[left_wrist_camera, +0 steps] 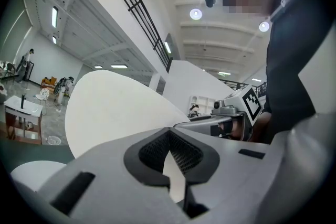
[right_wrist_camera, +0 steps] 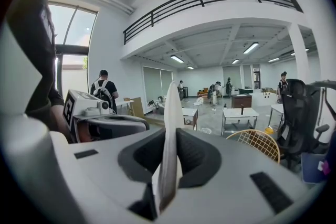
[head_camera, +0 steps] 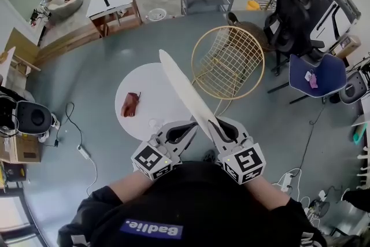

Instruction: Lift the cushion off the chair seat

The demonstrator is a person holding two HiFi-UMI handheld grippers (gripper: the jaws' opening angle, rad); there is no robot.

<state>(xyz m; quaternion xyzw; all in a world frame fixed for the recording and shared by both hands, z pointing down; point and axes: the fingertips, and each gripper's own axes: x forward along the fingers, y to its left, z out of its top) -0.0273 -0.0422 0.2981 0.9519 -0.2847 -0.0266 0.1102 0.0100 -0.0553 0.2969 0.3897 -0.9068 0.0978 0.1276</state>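
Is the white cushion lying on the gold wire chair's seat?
No, the cushion is held up in the air, apart from the wire chair.

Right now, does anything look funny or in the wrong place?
Yes: the white cushion isn't on the wire chair. It stands on edge in the air, pinched by the left gripper and the right gripper.

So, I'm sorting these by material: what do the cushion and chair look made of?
Cushion: thin white pad, smooth and matte, probably foam under fabric or faux leather; cover unclear. Chair: seemingly metal wire with gold finish, an open see-through grid.
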